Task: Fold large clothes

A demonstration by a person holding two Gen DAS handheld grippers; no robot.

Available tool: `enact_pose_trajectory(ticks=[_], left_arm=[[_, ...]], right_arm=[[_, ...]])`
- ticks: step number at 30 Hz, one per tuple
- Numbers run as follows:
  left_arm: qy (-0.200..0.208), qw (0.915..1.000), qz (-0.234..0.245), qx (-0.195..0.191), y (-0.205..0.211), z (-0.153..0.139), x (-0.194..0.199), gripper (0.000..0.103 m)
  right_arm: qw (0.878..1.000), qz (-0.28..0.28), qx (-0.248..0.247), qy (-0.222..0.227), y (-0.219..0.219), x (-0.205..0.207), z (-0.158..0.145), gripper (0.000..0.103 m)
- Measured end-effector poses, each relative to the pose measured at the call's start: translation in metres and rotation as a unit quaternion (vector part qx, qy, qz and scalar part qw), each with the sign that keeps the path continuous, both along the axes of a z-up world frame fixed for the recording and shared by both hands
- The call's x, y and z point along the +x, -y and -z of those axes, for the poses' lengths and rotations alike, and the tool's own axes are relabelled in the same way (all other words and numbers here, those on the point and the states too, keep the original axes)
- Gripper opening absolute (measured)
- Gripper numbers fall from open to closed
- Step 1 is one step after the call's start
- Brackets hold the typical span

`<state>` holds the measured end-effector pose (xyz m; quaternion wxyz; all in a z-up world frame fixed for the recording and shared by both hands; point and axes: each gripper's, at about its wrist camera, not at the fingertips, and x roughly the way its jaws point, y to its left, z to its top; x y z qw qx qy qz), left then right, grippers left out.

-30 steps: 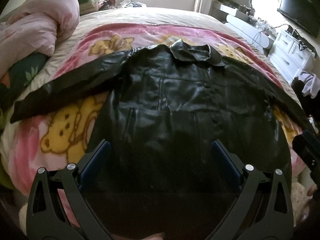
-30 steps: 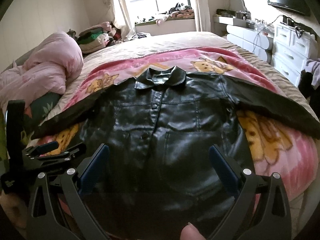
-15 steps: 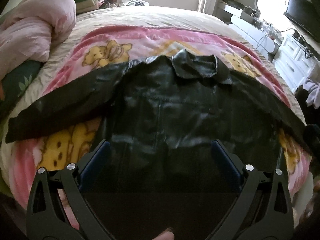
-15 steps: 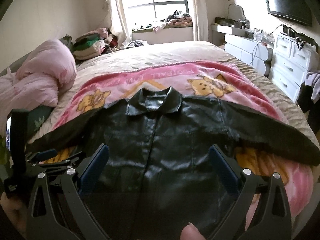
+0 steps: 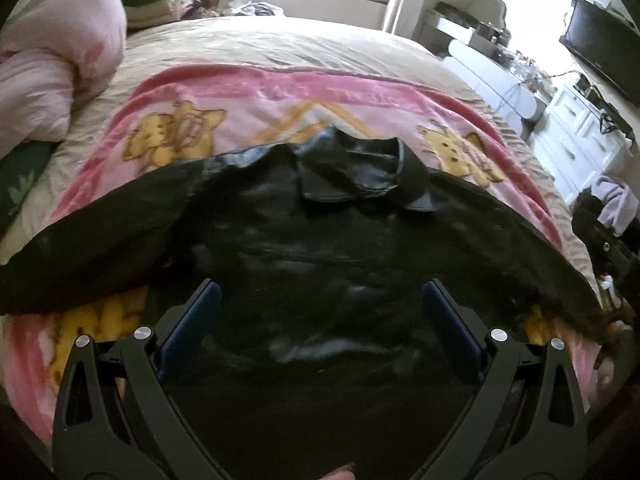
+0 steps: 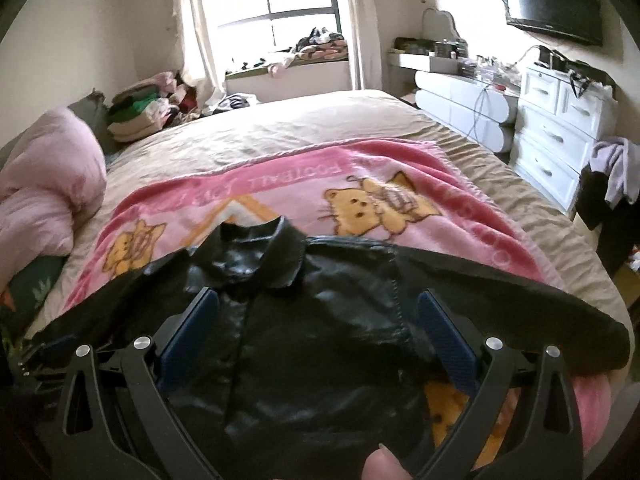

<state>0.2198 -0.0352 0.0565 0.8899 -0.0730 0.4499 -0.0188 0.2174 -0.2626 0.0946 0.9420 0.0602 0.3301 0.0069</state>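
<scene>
Pink duvet: a bunched pink duvet [image 6: 48, 184] sits at the left edge of the bed, with a dark green leaf-print cloth [image 5: 20, 176] just below it.
Clothes pile: folded clothes [image 6: 140, 110] are stacked in the far left corner near the curtain [image 6: 196, 24].
Left gripper: the left gripper [image 5: 322, 292] hovers over the lower body of the jacket, its 2 blue-padded fingers [image 5: 192, 320] spread wide with nothing between them; a fingertip shows at the bottom edge of its view.
Bed: the beige bed [image 6: 304, 120] carries a pink blanket [image 6: 280, 176] printed with yellow cartoon bears.
Black jacket: the black leather jacket [image 6: 312, 320] lies front up on the pink blanket, buttoned, collar [image 6: 256, 252] toward the window, both sleeves stretched out to the sides. Its left-hand sleeve [image 5: 92, 248] reaches the bed's left edge; the right-hand sleeve [image 6: 520, 320] runs toward the right edge.
Right gripper: the right gripper [image 6: 318, 304] hangs above the jacket's chest just below the collar, fingers [image 6: 446, 336] wide apart and holding nothing; a thumb tip [image 6: 380, 466] shows at the bottom of its view.
Window: a bright window [image 6: 296, 0] stands behind the bed with loose items on its sill.
Dresser: a white dresser [image 6: 560, 128] stands at the right, a cluttered white counter [image 6: 460, 80] beside it.
TV: a dark TV [image 6: 552, 0] hangs on the right wall.
</scene>
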Motion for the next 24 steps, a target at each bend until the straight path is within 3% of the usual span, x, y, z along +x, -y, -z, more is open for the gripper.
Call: enact_pose_trajectory(ticks=[16,24], left_arm=[[-0.029,0.9989,0.031,0.021,0.054,0.042,0.054,0.094],[-0.050,0.9972,0.052,0.023,0.080,0.057,0.067,0.094]], right_arm=[[0.991,0.106,0.078,-0.017,0.089,0.006,0.034,0.099],[0.981,0.177,0.082,-0.017,0.136,-0.006,0.044,0.099]])
